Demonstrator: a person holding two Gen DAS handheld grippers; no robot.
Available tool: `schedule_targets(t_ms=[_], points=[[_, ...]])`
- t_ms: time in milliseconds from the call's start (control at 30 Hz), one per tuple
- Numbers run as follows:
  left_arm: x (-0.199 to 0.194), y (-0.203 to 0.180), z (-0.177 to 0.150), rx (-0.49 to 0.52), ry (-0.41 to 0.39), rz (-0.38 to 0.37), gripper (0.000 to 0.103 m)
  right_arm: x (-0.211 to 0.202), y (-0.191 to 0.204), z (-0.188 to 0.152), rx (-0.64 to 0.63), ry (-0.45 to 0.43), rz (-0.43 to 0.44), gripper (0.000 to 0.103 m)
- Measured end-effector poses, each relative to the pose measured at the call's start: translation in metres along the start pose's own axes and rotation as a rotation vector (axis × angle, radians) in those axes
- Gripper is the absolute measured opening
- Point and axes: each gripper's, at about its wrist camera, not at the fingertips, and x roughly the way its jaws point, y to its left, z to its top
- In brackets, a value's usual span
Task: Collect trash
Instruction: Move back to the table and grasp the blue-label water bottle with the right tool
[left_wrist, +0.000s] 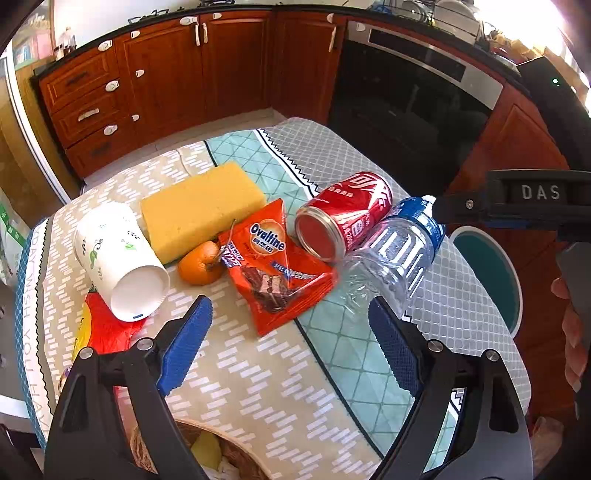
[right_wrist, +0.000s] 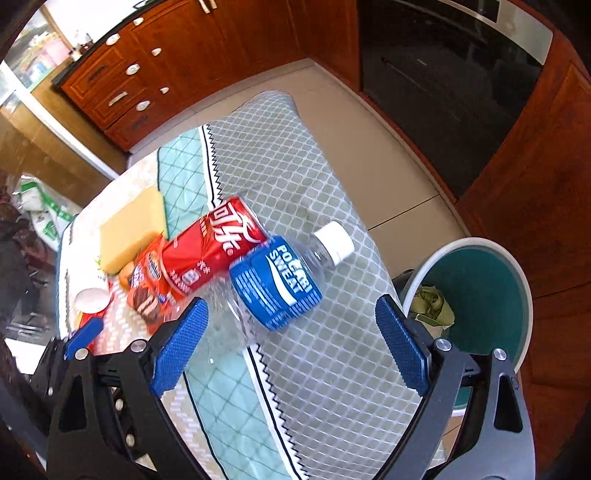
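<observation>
Clear plastic bottle (right_wrist: 275, 280) lies against can (right_wrist: 214, 247); my right gripper (right_wrist: 291, 343) gapes empty, so I'd straddle its label, close gently, carry to bin (right_wrist: 517, 280); left gripper (left_wrist: 290, 339) open too.

Left wrist view peers down from close above the table's (left_wrist: 258, 369) near edge toward the cabinets (left_wrist: 166, 74), right wrist view tilts in from the bin (right_wrist: 487, 295) side, just over the bottle (right_wrist: 280, 280), and both share can (left_wrist: 343, 218), bottle and wrapper (left_wrist: 273, 266).
</observation>
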Motion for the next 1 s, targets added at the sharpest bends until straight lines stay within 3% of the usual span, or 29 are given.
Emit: schedule_targets(t_ms=[233, 367, 600, 700, 733, 767, 900, 1000], points=[[-0.002, 0.020, -0.002, -0.033, -0.003, -0.011, 0.087, 0.030, 0.005, 0.011, 0.039, 0.044, -0.057, 0.088], [-0.005, 0.021, -0.002, -0.033, -0.007, -0.021, 0.087, 0.041, 0.009, 0.007, 0.028, 0.046, -0.040, 0.093], [-0.006, 0.018, -0.005, -0.020, -0.005, -0.021, 0.087, 0.060, 0.011, -0.011, -0.026, 0.126, 0.023, 0.093], [-0.005, 0.016, -0.004, -0.013, -0.001, -0.017, 0.087, 0.058, 0.004, -0.020, -0.039, 0.130, 0.065, 0.079], [-0.005, 0.014, -0.004, -0.009, 0.001, -0.015, 0.087, 0.059, 0.002, -0.022, -0.044, 0.142, 0.079, 0.066], [-0.004, 0.013, -0.003, -0.006, 0.003, -0.013, 0.087, 0.058, 0.000, -0.024, -0.053, 0.145, 0.085, 0.062], [-0.001, 0.006, 0.004, 0.009, 0.006, -0.012, 0.087, 0.053, -0.006, -0.028, -0.105, 0.145, 0.096, 0.062], [0.006, -0.003, 0.019, 0.036, 0.013, -0.008, 0.087, 0.046, -0.017, -0.024, -0.126, 0.115, 0.057, 0.062]])
